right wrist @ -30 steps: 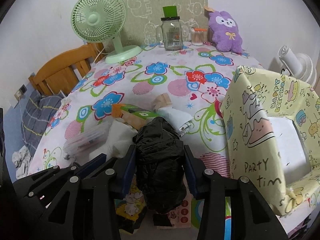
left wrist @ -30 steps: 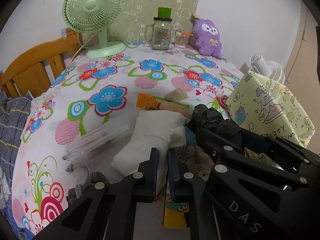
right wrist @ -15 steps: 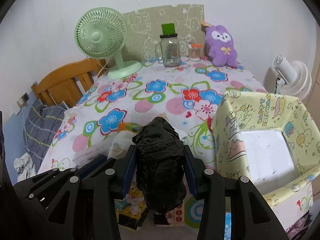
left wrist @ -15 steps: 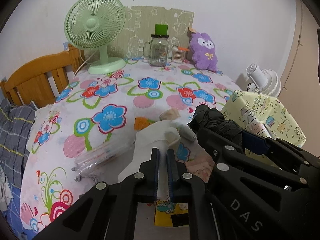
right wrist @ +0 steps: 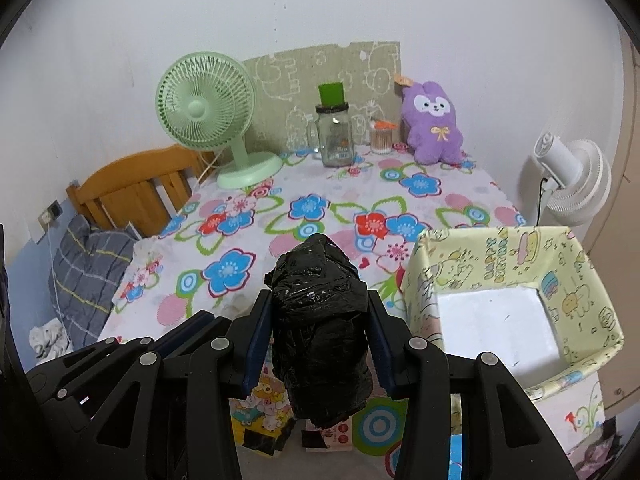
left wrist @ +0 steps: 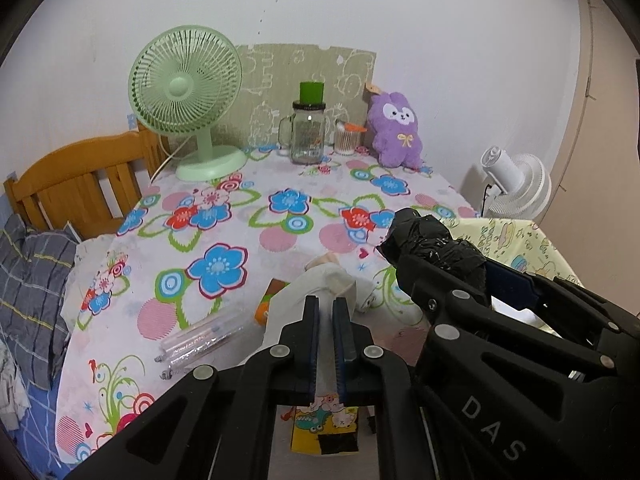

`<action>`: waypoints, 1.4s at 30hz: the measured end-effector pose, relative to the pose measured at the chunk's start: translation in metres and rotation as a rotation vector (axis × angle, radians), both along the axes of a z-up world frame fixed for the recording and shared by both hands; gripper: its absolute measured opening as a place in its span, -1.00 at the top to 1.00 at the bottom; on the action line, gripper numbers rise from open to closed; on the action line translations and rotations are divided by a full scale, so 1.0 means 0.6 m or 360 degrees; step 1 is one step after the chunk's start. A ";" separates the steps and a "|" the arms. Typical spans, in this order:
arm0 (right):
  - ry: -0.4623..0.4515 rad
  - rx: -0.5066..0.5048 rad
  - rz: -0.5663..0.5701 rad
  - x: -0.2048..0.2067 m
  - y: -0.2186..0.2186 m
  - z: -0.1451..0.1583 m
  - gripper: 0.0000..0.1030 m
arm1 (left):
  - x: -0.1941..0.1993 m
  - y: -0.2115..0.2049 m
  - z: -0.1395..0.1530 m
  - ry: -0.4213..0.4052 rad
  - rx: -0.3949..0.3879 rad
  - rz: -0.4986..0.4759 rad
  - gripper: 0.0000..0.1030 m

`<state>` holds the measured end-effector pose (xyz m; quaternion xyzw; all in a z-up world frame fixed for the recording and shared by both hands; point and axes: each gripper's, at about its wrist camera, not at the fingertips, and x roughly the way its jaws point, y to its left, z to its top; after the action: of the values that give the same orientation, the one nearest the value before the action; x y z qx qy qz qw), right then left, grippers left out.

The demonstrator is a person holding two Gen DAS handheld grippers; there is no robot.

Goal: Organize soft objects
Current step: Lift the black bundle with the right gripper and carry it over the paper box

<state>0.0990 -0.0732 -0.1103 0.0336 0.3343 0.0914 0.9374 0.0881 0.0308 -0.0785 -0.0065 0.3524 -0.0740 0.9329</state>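
Left tongs [left wrist: 326, 304]: the two blue-padded fingers stand nearly together, pinching a limp white cloth bundle [left wrist: 296, 300] held clear above the bench [left wrist: 280, 216], which is covered by a flower-print cloth. The bundle's long axis runs along the fingers, its free end pointing away toward the far wall.

Right tongs [right wrist: 320, 300]: the fingers stand wide apart and clamp a crumpled black plastic-wrapped bundle [right wrist: 320, 320] from both sides. The bundle is elongated; its long axis lies along the fingers, one rounded end pointing forward and upward past the fingertips, the other hanging low between the finger bases. In the left wrist view the same bundle juts out to the upper left of the right tongs, just beside the white cloth.

To the right of the black bundle stands an open pale-yellow box with cartoon party print [right wrist: 576, 264], its white floor visible. Under the tongs lie a clear plastic pouch [left wrist: 200, 340] and a yellow cartoon-printed card [left wrist: 324, 428].

At the far edge of the bench stand a light-green desk fan [right wrist: 206, 112], a glass handled jar with a green lid [right wrist: 334, 136] and a purple plush rabbit [right wrist: 434, 124]. A white floor fan [right wrist: 576, 180] stands off the bench at right.
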 end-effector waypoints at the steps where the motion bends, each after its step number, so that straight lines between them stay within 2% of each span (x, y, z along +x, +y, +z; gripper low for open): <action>1: -0.0010 0.0001 -0.0001 -0.002 -0.002 0.004 0.06 | -0.001 -0.002 0.004 -0.0009 0.0002 -0.0002 0.93; 19: -0.0116 0.0009 -0.0030 -0.019 -0.041 0.058 0.06 | -0.012 -0.042 0.052 -0.0123 0.0014 -0.0019 0.93; 24: -0.0131 0.0007 -0.0044 -0.019 -0.060 0.066 0.06 | -0.012 -0.063 0.061 -0.0147 0.0020 -0.0033 1.00; 32: -0.0157 0.0019 -0.0064 -0.019 -0.093 0.074 0.06 | -0.008 -0.093 0.070 -0.0173 0.0037 -0.0047 1.00; 42: -0.0143 0.0028 -0.0082 -0.016 -0.109 0.069 0.06 | 0.000 -0.109 0.063 -0.0147 0.0053 -0.0070 1.00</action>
<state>0.0896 -0.1386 -0.0690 0.0463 0.2901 0.0715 0.9532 0.0881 -0.0347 -0.0405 0.0202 0.3101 -0.0887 0.9463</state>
